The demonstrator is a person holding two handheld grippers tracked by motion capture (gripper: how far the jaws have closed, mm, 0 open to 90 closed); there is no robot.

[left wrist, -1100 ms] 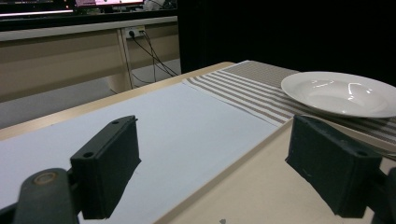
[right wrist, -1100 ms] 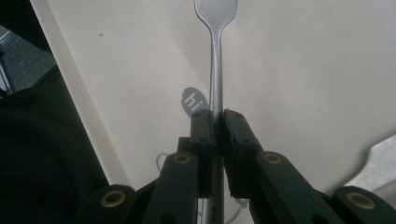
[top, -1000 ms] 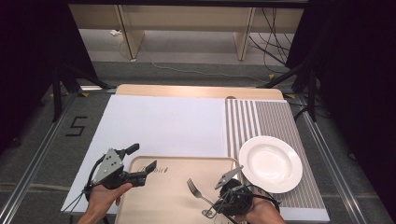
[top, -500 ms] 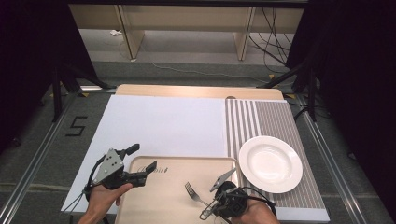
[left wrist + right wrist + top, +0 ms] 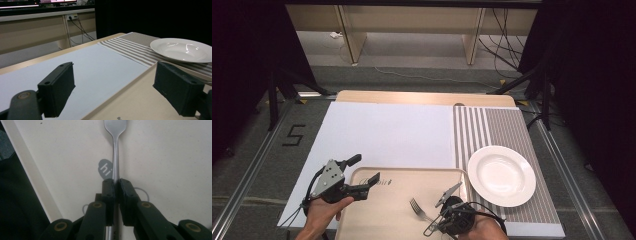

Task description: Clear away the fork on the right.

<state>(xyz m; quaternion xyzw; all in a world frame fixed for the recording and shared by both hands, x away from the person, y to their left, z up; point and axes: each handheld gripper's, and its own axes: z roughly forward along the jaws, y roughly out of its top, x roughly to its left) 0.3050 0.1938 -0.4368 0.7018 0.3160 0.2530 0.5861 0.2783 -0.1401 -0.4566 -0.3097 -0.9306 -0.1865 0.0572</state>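
My right gripper [image 5: 116, 185] pinches the fork [image 5: 115, 157] by its handle at bottom centre, above the tray [image 5: 397, 220]; its tines run off the top edge. My left gripper [image 5: 362, 175] gapes empty, lower left.

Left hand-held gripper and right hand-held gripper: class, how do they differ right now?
The left hand-held gripper has its jaws wide apart with nothing gripped, at the tray's far left corner. The right hand-held gripper is clamped shut on the fork handle, over the tray. Both have black jaws.
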